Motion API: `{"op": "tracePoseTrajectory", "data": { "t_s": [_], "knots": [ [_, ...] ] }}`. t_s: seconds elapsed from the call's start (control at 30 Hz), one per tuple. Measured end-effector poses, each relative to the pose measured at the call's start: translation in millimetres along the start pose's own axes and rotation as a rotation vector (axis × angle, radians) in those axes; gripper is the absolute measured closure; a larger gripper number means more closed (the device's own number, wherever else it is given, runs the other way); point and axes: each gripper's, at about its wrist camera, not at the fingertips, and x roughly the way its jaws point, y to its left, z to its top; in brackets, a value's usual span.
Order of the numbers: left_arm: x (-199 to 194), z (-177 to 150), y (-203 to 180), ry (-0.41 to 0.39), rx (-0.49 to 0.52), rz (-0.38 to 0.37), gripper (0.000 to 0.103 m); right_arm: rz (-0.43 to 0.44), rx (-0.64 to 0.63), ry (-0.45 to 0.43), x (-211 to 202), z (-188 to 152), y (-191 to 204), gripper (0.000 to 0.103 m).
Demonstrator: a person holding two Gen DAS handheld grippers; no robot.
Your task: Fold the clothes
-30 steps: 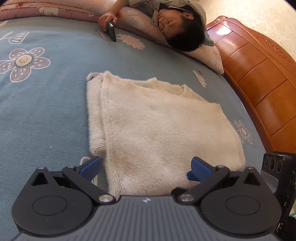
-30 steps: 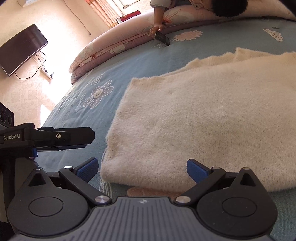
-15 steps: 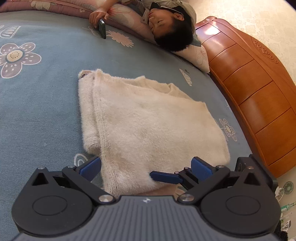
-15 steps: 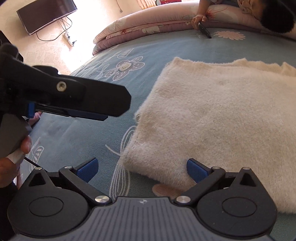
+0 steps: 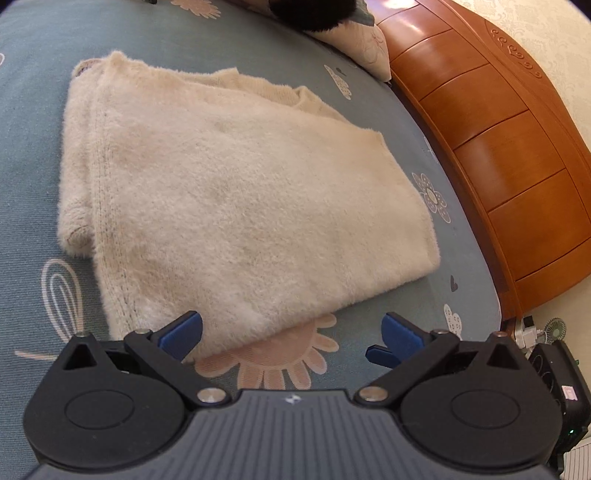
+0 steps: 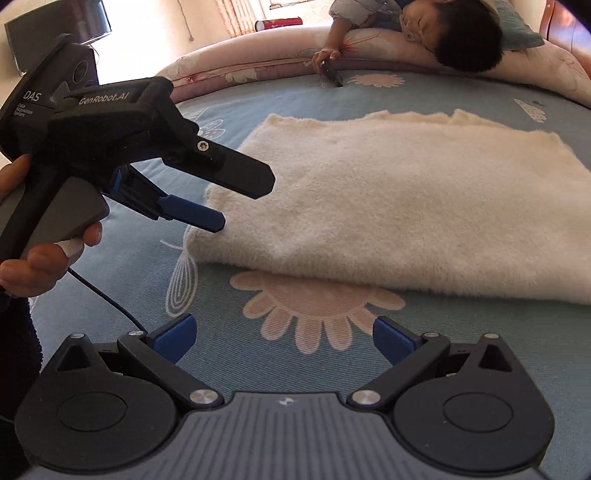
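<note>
A cream fluffy garment point(image 5: 236, 192) lies folded flat on the blue flowered bedsheet point(image 5: 33, 155), with a narrow folded strip along its left side. My left gripper point(image 5: 291, 332) is open just short of the garment's near edge, above a pink flower print, holding nothing. In the right wrist view the same garment point(image 6: 388, 199) lies ahead, and my right gripper point(image 6: 283, 338) is open over the sheet, a little back from the hem. The left gripper point(image 6: 245, 203), held in a hand point(image 6: 44, 258), hovers open by the garment's near left corner.
A person point(image 6: 461, 37) lies at the far side of the bed on a pillow, holding a phone point(image 6: 330, 72). A wooden headboard point(image 5: 498, 147) curves along the right. A rolled pink quilt point(image 6: 240, 70) borders the far edge. A TV point(image 6: 55, 26) stands far left.
Both grippers have drawn back from the garment's near edge, so the pink flower print now shows between their fingers. The left gripper has swung further into the right wrist view. Both stayed open.
</note>
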Motion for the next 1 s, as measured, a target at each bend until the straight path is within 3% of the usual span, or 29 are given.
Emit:
{"op": "tracePoseTrajectory", "data": {
  "t_s": [0.1,0.27,0.4,0.47,0.67,0.87,1.0],
  "knots": [
    [7,-2,-1,0.012,-0.003,0.038,0.001,-0.051,0.042,-0.009,-12,-2,-15,0.000],
    [-11,-3,-11,-0.044,0.028,0.010,0.001,-0.095,0.071,-0.004,-20,-9,-30,0.000],
    [4,1,4,-0.003,-0.021,0.067,0.001,-0.119,0.116,0.036,-14,-20,-40,0.000],
    [4,1,9,-0.005,-0.038,0.051,0.001,-0.129,0.134,0.055,-10,-26,-43,0.000],
    [-25,1,13,-0.071,-0.020,0.068,0.001,-0.146,0.095,0.046,-6,-31,-40,0.000],
    [-21,5,29,-0.054,-0.079,0.016,0.001,-0.190,0.052,0.042,-3,-33,-34,0.000],
    [-30,3,18,-0.080,-0.035,0.055,0.001,-0.234,0.021,0.054,3,-32,-31,0.000]
  ]
}}
